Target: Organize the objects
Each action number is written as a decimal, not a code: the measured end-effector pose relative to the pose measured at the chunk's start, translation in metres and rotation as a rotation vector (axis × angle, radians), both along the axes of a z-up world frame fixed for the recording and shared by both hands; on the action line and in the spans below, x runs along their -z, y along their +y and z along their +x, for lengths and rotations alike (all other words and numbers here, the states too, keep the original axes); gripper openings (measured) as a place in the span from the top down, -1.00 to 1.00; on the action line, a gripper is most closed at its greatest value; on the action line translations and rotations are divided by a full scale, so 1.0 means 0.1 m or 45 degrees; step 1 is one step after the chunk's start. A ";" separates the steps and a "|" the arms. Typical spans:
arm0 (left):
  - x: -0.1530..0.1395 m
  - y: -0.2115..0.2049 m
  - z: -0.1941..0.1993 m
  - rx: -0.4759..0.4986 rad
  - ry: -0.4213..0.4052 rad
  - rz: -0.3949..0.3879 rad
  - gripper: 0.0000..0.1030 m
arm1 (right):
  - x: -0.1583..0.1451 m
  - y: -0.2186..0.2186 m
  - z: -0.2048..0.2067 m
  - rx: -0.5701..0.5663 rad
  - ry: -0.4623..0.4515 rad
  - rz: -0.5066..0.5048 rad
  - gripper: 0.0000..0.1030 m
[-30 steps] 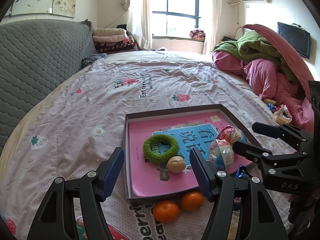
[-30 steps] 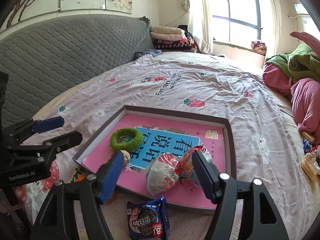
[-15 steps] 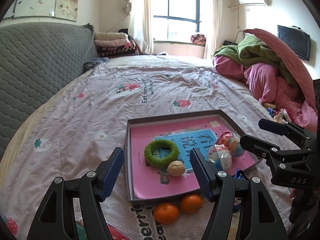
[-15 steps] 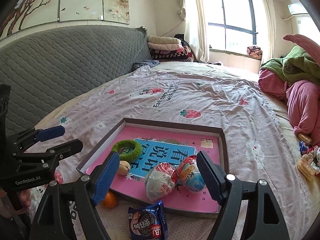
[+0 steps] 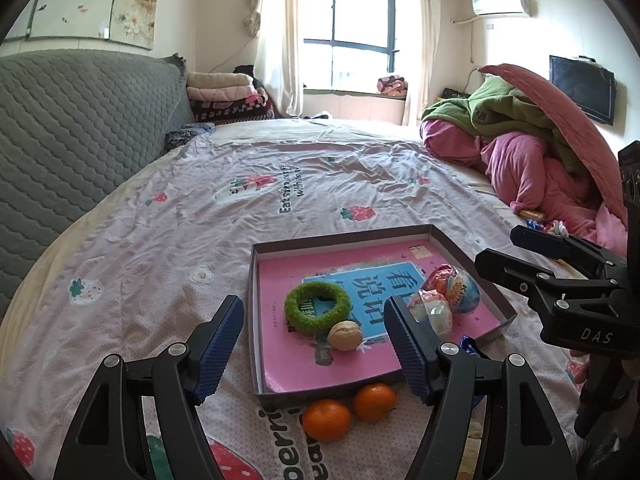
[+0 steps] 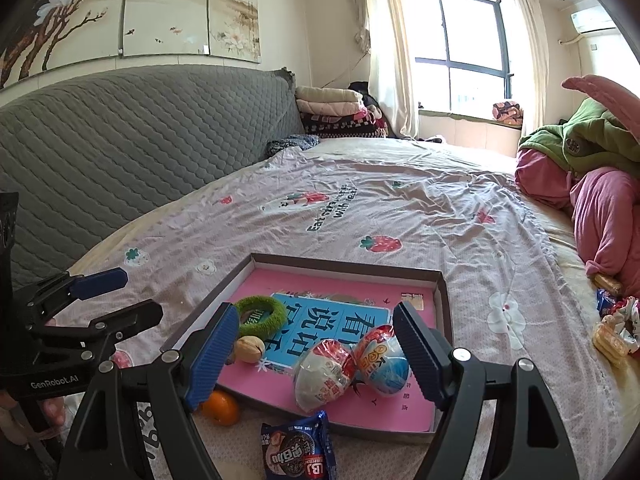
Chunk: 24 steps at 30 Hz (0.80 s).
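A shallow brown tray [image 5: 340, 240] lies on the bed with a pink book flat inside it. On the book rest a green fuzzy ring [image 5: 318, 307], a walnut [image 5: 345, 335] and two foil-wrapped toy eggs [image 6: 382, 362] [image 6: 324, 376]. Two oranges [image 5: 326, 419] [image 5: 374, 402] sit on the sheet at the tray's near edge. A blue snack packet [image 6: 298, 452] lies beside them. My left gripper [image 5: 314, 306] hovers short of the tray, its jaws opening and nothing between them. My right gripper [image 6: 317, 312] hangs open and empty over the packet.
A grey quilted headboard [image 5: 80, 140] runs along the left. Pink and green bedding [image 5: 520, 140] is heaped on the bed's right side. Folded blankets [image 5: 228, 92] are stacked at the far left corner. Loose snack wrappers [image 6: 612, 332] lie at the right edge.
Both grippers' jaws have spread wider, the right one more. Both views have tipped up a little. The tray and the objects lie where they were.
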State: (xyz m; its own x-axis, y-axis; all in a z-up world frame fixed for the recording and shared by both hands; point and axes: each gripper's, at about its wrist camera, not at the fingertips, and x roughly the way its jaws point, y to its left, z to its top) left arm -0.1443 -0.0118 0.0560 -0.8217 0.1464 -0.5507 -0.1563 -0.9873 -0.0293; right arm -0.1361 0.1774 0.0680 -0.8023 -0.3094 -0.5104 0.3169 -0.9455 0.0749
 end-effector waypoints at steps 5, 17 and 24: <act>-0.02 -0.03 0.02 -0.008 0.002 0.015 -0.45 | -0.01 -0.01 0.02 -0.010 0.013 0.000 -0.53; -0.06 -0.05 0.08 0.000 0.007 0.033 -0.46 | -0.07 0.03 0.08 -0.005 0.055 -0.028 -0.53; -0.08 -0.03 0.15 0.006 0.022 0.028 -0.46 | -0.09 0.06 0.11 0.009 0.056 -0.042 -0.53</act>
